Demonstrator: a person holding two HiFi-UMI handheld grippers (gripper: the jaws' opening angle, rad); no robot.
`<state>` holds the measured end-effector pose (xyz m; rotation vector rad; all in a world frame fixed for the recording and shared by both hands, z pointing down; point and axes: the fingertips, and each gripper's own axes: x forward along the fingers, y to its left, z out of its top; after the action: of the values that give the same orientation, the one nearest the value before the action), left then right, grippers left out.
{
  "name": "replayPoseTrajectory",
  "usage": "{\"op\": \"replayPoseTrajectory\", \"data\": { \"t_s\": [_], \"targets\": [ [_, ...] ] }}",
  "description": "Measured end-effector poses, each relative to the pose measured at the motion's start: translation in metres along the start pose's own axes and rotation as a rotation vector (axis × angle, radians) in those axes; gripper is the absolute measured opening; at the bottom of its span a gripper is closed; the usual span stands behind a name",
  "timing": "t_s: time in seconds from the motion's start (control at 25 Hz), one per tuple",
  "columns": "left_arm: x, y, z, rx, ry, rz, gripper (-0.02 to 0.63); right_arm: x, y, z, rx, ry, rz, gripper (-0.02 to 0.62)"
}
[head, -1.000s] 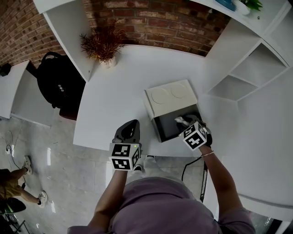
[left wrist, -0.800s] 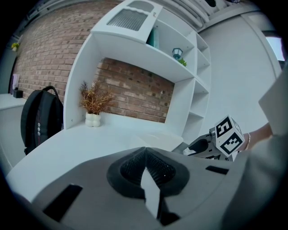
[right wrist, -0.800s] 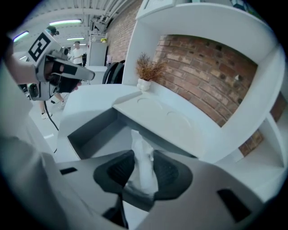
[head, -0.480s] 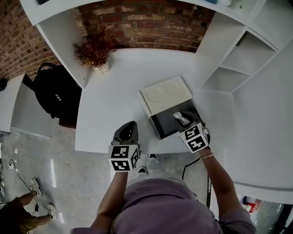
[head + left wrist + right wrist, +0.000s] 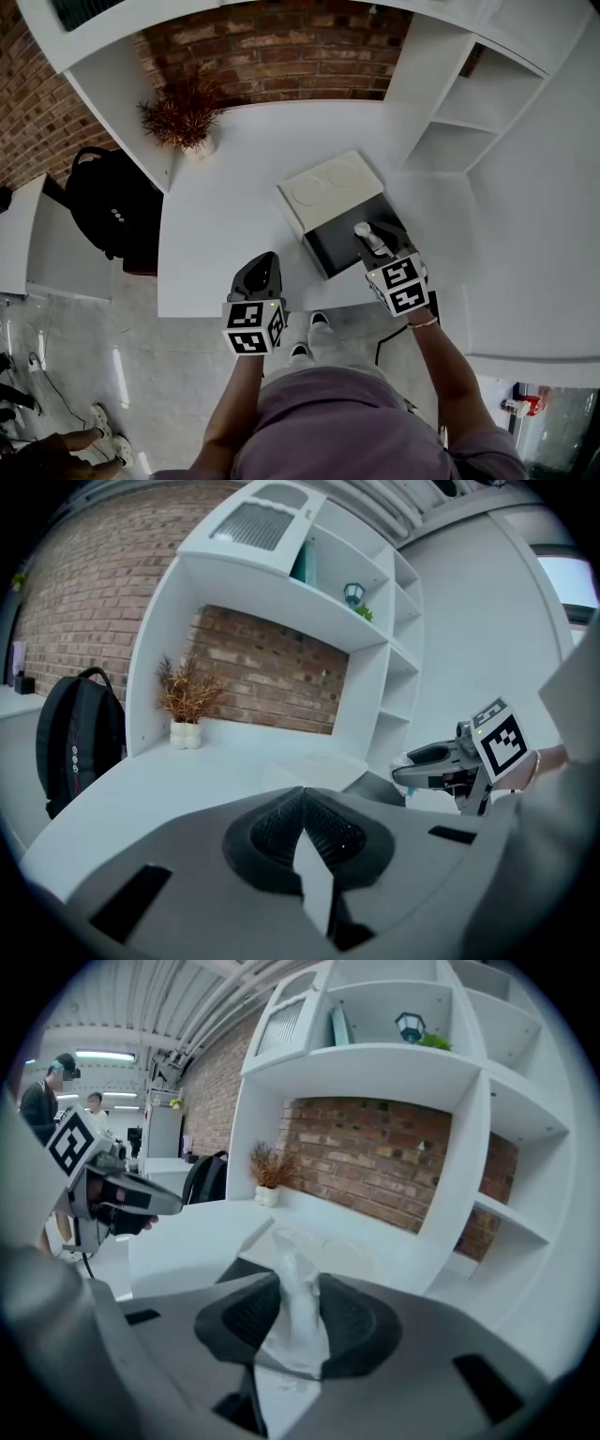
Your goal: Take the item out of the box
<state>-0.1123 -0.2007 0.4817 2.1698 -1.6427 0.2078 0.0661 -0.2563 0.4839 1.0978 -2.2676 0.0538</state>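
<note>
A white box (image 5: 313,246) with a dark inside stands on the white table (image 5: 234,216), its lid (image 5: 328,186) folded back toward the wall. My right gripper (image 5: 367,238) hangs over the box's open part, shut on a pale, crinkly white item (image 5: 361,229). In the right gripper view the item (image 5: 296,1314) is pinched between the two dark pads (image 5: 349,1321) and sticks up past them. My left gripper (image 5: 262,274) sits at the table's front edge, left of the box; its jaws meet with nothing between them in the left gripper view (image 5: 301,803).
A potted dried plant (image 5: 183,114) stands at the back left against the brick wall. White shelving (image 5: 459,112) rises at the right. A black backpack (image 5: 105,208) sits beyond the table's left edge. A person's feet (image 5: 103,427) show on the floor.
The head camera has shifted, so the whole scene sits differently in the frame. The right gripper stays over the box with the white item in its grip; the left gripper holds its place.
</note>
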Motion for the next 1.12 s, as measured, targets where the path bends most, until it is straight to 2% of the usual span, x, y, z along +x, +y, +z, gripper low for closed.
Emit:
{"op": "replayPoseTrajectory", "data": {
  "t_s": [0.28, 0.6, 1.12],
  "targets": [
    [-0.001, -0.012, 0.001, 0.019, 0.001, -0.033, 0.0, -0.024, 0.001, 0.007, 0.093, -0.073, -0.05, 0.137],
    [0.001, -0.028, 0.002, 0.048, 0.001, -0.068, 0.0, -0.053, -0.005, 0.005, 0.273, -0.147, -0.095, 0.138],
    [0.006, -0.055, 0.001, 0.087, 0.008, -0.118, 0.0, -0.091, -0.006, -0.005, 0.459, -0.247, -0.154, 0.14]
  ]
}}
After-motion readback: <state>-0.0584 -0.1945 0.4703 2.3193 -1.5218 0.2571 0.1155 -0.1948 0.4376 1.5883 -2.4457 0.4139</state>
